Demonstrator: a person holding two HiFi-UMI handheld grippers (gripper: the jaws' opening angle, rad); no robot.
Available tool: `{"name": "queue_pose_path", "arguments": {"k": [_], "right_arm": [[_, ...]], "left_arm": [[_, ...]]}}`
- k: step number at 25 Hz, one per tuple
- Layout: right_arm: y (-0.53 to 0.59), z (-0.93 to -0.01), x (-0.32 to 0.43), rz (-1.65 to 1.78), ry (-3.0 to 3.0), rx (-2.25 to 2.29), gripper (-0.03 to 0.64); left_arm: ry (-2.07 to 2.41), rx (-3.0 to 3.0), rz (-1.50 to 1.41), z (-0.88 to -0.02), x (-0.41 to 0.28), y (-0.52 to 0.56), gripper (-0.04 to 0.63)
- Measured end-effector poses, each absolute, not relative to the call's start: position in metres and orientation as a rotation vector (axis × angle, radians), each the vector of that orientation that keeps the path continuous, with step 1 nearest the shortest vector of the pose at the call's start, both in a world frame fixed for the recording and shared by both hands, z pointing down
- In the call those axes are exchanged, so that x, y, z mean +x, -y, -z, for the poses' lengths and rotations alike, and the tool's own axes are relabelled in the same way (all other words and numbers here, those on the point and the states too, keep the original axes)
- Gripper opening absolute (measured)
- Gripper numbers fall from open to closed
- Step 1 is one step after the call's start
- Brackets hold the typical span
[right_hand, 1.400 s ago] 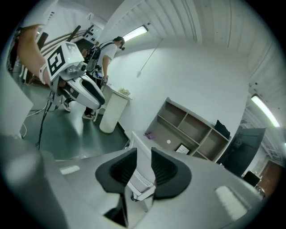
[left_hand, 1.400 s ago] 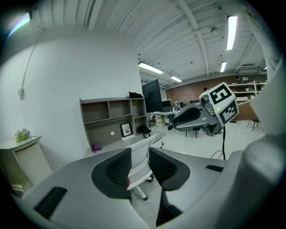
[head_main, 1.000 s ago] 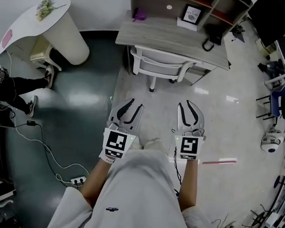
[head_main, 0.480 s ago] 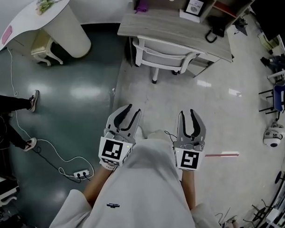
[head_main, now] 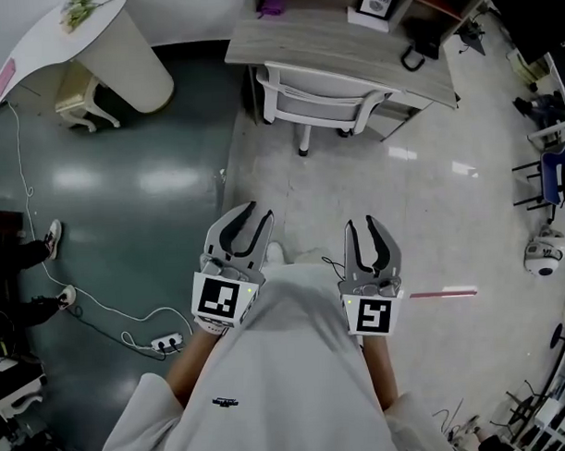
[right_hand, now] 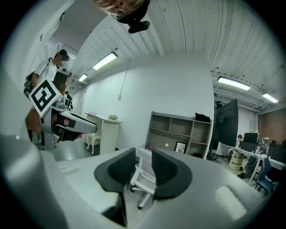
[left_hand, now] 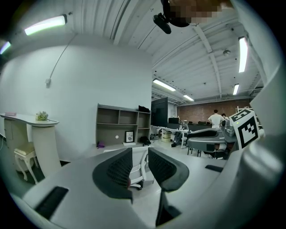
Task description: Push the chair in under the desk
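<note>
Chair (head_main: 320, 97) partly hidden under desk (head_main: 350, 49), head view.

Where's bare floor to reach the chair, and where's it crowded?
Bare: the pale floor straight ahead to the white chair at the desk. Crowded: cable and power strip on the dark floor left; equipment along the right edge.

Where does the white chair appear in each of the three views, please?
Head view: white chair top centre, at the front edge of the desk.
Left gripper view: chair low centre, in the gap between the jaws.
Right gripper view: chair low centre, again between the jaws.
Shared landmark: framed picture on the desk behind it.
</note>
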State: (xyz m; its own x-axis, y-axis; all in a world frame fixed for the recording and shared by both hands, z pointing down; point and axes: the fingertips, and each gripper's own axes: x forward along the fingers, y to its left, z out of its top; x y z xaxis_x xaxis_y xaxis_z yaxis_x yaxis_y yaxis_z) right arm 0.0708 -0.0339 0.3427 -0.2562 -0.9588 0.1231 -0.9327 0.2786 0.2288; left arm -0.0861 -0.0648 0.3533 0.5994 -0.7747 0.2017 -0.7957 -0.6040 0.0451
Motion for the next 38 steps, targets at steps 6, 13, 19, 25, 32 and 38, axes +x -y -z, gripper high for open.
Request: {"name": "queue_pose_path", "arguments": {"k": [6, 13, 19, 25, 32, 38], "right_arm": [[0.038, -0.346, 0.070, 0.122, 2.291, 1.755, 0.053], [0.034, -0.347, 0.075, 0.071, 2.301, 1.801, 0.011], [0.027, -0.348, 0.081, 0.004, 2.391, 1.720, 0.011], [0.028, -0.342, 0.084, -0.006, 2.405, 1.707, 0.011], [0.034, -0.335, 0.095, 0.036, 2.363, 1.778, 0.011], [0.025, -0.343, 0.090, 0.009, 2.361, 1.775, 0.011]], "left_arm": [[1.361, 2.687, -0.225, -0.349, -0.091, 0.070, 0.058], [1.351, 2.679, -0.237, -0.347, -0.089, 0.068, 0.008], [1.342, 2.683, -0.263, -0.346, -0.094, 0.069, 0.008], [1.309, 2.707, -0.299, -0.342, -0.085, 0.068, 0.007], [1.283, 2.712, -0.285, -0.344, -0.086, 0.060, 0.008], [1.272, 2.697, -0.273, -0.349, -0.081, 0.058, 0.008]]}}
